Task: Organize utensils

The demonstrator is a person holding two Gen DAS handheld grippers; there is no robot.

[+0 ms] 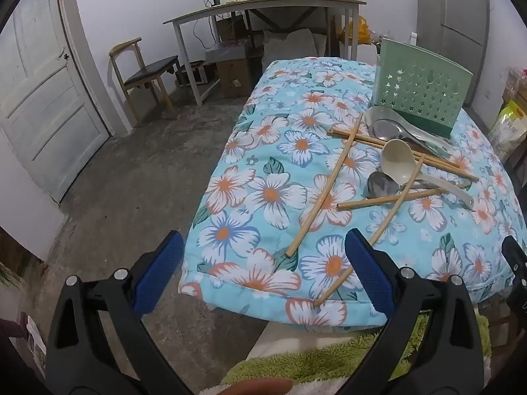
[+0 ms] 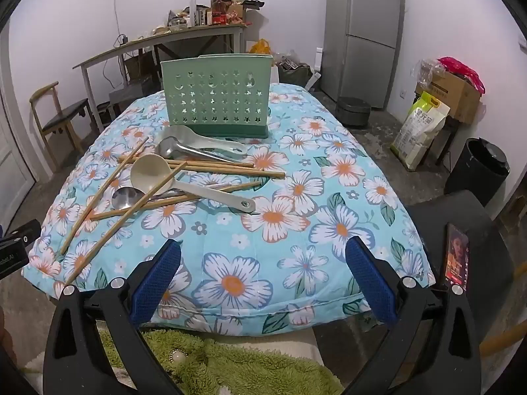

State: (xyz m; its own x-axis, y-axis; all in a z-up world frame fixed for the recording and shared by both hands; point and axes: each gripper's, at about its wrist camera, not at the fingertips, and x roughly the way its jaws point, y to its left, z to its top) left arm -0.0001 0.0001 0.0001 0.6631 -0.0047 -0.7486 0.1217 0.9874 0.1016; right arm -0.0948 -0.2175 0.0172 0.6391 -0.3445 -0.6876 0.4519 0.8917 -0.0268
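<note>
Step in hand, as judged from the layout: the very start of sorting, nothing picked up and the green perforated utensil holder (image 2: 215, 93) apparently holding nothing, though its inside is not visible. Left gripper (image 1: 263, 270) hovers off the near-left corner of the flower-print cloth (image 2: 296, 230), jaws spread wide, nothing between them; right gripper (image 2: 263, 273) hovers over the near edge, jaws likewise spread and empty. Utensils lie in a loose heap on the cloth, between the grippers and the holder, toward the left side in the right wrist view. Contents: several bamboo chopsticks (image 2: 105, 187) crossed at odd angles, two running out to the near-left corner; a beige plastic ladle (image 2: 150, 172) resting on top of chopsticks, handle pointing right; a small steel spoon (image 2: 126, 197) partly under it; a larger steel spoon (image 2: 171, 148) and a pale rice paddle (image 2: 187, 135) just in front of the holder's base. Holder stands upright at the far-middle of the cloth. Next move likely calls for taking a top-lying piece first; the ladle pins chopsticks beneath it, so lifting a lower stick risks dragging the pile. The nearest chopstick end (image 1: 291, 250) sits just ahead of the left gripper: thin, round, on soft cloth, so a low, centred pinch seems needed.
</note>
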